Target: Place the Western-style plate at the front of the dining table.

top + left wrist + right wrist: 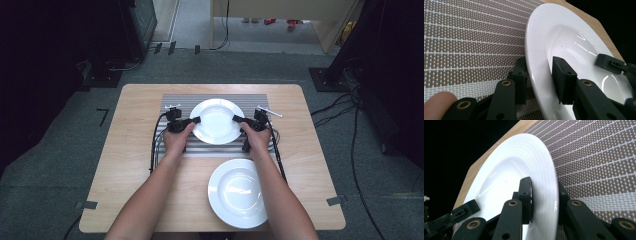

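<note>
A pale wooden tabletop (135, 150) carries a striped woven placemat (172, 99), dark floor around it. A white plate (216, 120) lies on the placemat between the two grippers. The left gripper (186, 121) has its fingers astride the plate's near rim, one above, one beneath, a gap showing at the upper pad in the left gripper view, so no firm clamp. The right gripper (240, 120) fingers (525, 195) sit close against the opposite rim; whether they press is hard to tell. The underside fingers are mostly hidden. A second white plate (238, 192) lies nearer the person, partly covered by the right forearm
</note>
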